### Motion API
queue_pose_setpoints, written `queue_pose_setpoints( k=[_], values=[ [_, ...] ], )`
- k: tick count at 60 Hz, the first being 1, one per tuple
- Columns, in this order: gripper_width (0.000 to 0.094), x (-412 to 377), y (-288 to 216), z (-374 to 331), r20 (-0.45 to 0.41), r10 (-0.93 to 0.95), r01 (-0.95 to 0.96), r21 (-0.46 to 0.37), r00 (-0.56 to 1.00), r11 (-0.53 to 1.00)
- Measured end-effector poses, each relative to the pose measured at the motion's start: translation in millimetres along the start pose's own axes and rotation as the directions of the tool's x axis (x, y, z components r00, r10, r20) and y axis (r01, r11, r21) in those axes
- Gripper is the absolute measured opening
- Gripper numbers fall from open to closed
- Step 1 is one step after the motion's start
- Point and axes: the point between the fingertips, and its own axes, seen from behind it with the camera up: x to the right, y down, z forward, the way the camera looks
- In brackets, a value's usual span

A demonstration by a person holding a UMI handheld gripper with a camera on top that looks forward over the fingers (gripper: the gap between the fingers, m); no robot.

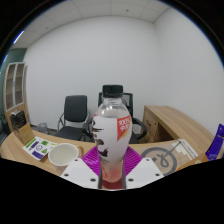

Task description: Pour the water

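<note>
**Operator:** Bottle (111, 135) sits at the centre of the frame, upright, with its lower body between the two fingers of my tongs (112, 172). Both purple pads look pressed against its sides, so I read the tongs as closed on it. I cannot tell whether it is lifted or resting on the worktop (20, 150).

**Observer:** How far along is the pour?

**Operator:** By my judgement, only the grasp is done. The bottle is not tilted at all, and the white cap (112, 92) appears to be on, though I cannot be sure it is sealed. The white bowl (64, 153), at the lower left of the frame just beside the left finger, seems the likely receiver; I see no water in it, though its inside is hard to judge. So the carry over the bowl, the tilt and the pour are all left, and possibly the uncapping too.

**Observer:** Any writing you can read?

**Operator:** The bottle carries a red and white label (122, 128) with characters on it, too small for me to read, and no brand that I can name. A purple-and-white packet (38, 151) lies left of the bowl; its print is illegible as well.
</note>
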Motion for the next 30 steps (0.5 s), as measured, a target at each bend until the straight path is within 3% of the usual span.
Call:
queue_pose_setpoints(
  k=[9,11,19,30],
  values=[
    [0.0267,4.6,40.7,10.1,0.005,0.037,-0.037,-0.041,0.999,0.998],
    [0.0262,5.3,34.4,9.1,0.007,0.033,-0.033,-0.003,0.999,0.999],
    [0.0303,6.8,35.2,6.3,-0.002,-0.009,0.009,0.022,1.0,1.0],
    [0.0543,7.7,40.7,3.3,-0.01,-0.025,0.025,-0.041,1.0,0.999]
  ],
)
